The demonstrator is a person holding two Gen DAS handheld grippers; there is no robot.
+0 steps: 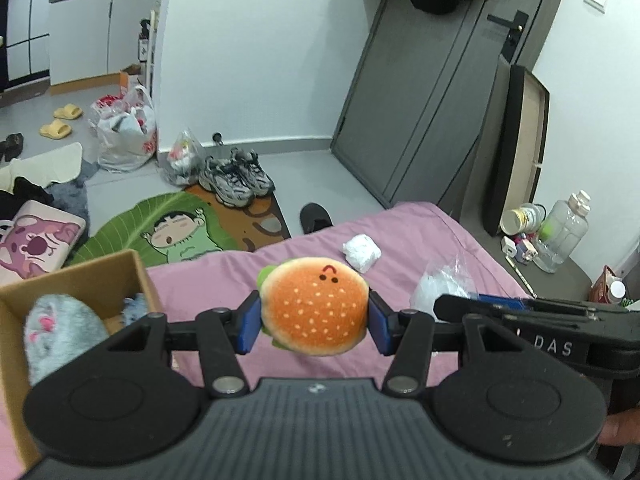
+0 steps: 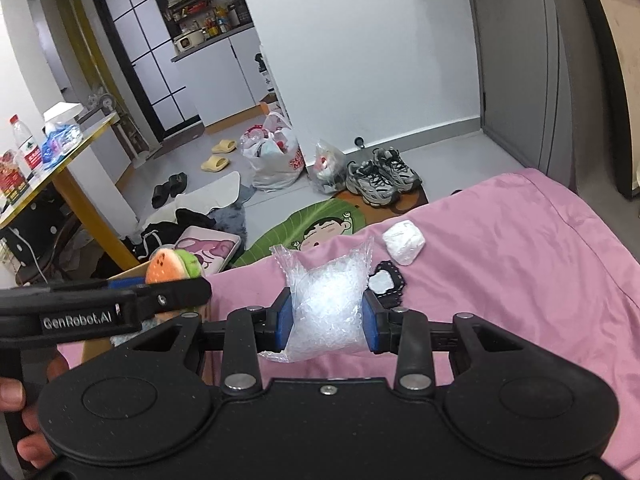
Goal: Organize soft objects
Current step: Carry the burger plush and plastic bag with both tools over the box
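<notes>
My left gripper (image 1: 314, 322) is shut on a plush hamburger toy (image 1: 314, 306) with an orange bun and a small face, held above the pink bed (image 1: 420, 232). A cardboard box (image 1: 96, 276) stands at the left of the bed, with a grey fluffy toy (image 1: 60, 332) inside. My right gripper (image 2: 327, 320) is shut on a clear plastic bag of white filling (image 2: 326, 300). A white wrapped bundle (image 2: 403, 242) and a black-framed item (image 2: 386, 282) lie on the bed beyond it. The left gripper with the hamburger (image 2: 170, 266) shows at the left of the right wrist view.
The bed's foot edge drops to a floor with a green leaf-shaped rug (image 1: 168, 228), sneakers (image 1: 236, 178), plastic bags (image 1: 124, 136) and a pink cushion (image 1: 36, 244). A grey door (image 1: 420, 92) stands ahead. A nightstand with a bottle (image 1: 562, 234) is at the right.
</notes>
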